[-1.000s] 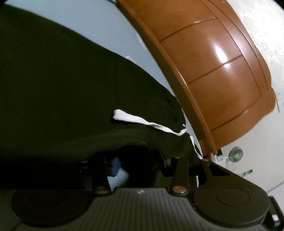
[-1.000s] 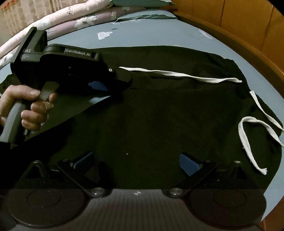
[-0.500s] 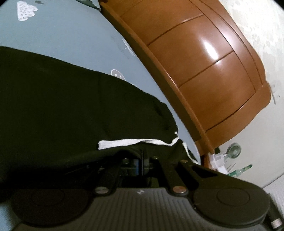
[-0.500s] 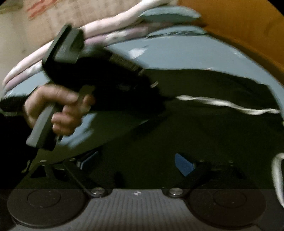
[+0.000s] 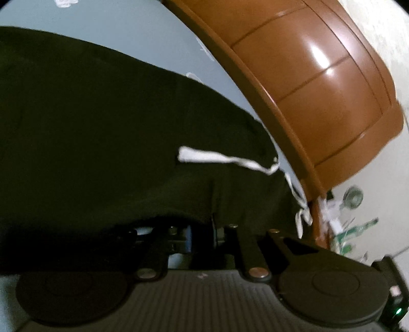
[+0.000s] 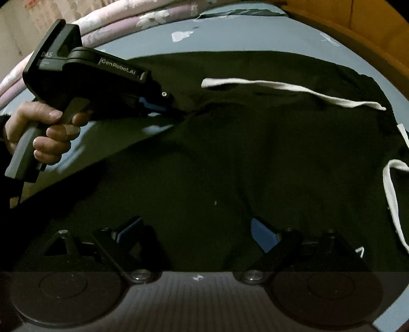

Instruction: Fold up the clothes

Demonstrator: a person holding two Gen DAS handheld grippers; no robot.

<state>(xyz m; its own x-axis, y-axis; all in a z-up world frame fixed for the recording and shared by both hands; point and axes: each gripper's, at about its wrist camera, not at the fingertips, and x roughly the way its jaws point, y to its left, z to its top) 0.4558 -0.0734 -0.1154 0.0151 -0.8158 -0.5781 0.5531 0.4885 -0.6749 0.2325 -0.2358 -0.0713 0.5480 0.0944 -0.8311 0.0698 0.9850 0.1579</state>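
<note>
A black garment (image 6: 255, 153) lies spread on the bed, and it fills the left of the left wrist view (image 5: 102, 127). A white drawstring (image 6: 281, 85) crosses its far part, also visible as the drawstring (image 5: 217, 158). A second cord loop (image 6: 388, 189) hangs at its right edge. My left gripper (image 6: 179, 113), held by a hand (image 6: 48, 132), is shut on the garment's left edge and lifts it. In its own view the cloth drapes over the left gripper (image 5: 202, 235). My right gripper (image 6: 195, 229) hovers open over the near part of the cloth.
The blue patterned bed sheet (image 6: 230, 38) shows around the garment. A brown wooden bed board (image 5: 319, 89) curves along the far right side. Folded quilts (image 6: 115, 23) lie at the far left. A small fan (image 5: 354, 196) stands beyond the bed.
My left gripper went from open around the garment's edge to shut on it, and has pulled the fold toward the drawstring. The right gripper swayed but stayed open.
</note>
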